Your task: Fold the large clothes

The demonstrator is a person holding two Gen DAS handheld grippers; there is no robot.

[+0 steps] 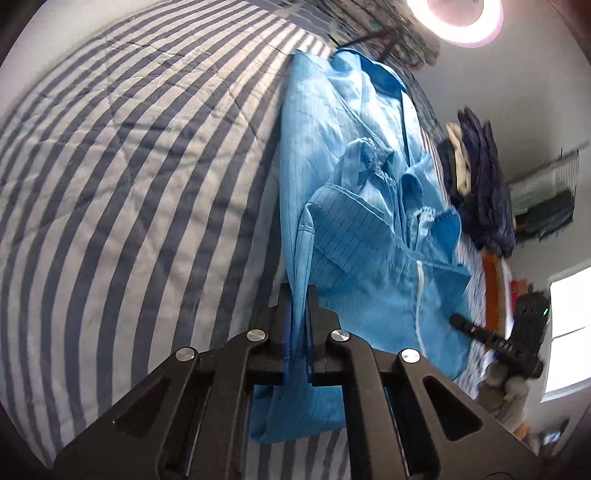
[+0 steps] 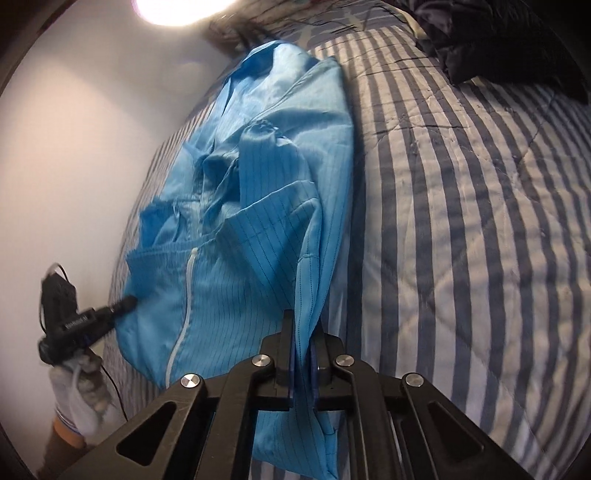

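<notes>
Striped quilt [image 1: 122,177] covers the bed and carries everything; blue/white bands, quilted stitching, a bit rumpled.

Nearest to me: left hand-held gripper [image 1: 297,295] is clamped on the hem edge of the blue garment [image 1: 351,192], cloth pinched betw. the two dark pads and draping down below them. Right hand-held gripper [image 2: 303,325] is likewise clamped on the hem at the other bottom corner, fabric hanging thru the jaws. No earlier pic, so I say nothing on motion.

Garment: light-blue pinstriped coat w/ white zip [image 2: 181,317], lying lengthwise on the quilt, hem end toward me, collar toward the far end of the bed. Sleeves already folded in across the front, bunched near the middle.

Step in hand, as I judge it: lift hem and carry it toward the collar for a half fold. To do it well:
- raise both corners together, same height, so hem stays taut and straight
- keep grip firm; fabric looks thin and slippery
- go far enough up that the tucked sleeves don't drag out
- lay hem square on shoulders, then let go

Farther off: dark clothes pile [image 1: 480,184] on the bed beyond the coat, near its right edge. Patterned bedding at the head end. Plain white wall, bright round lamp [image 1: 463,18] overhead, window at right in left view.
</notes>
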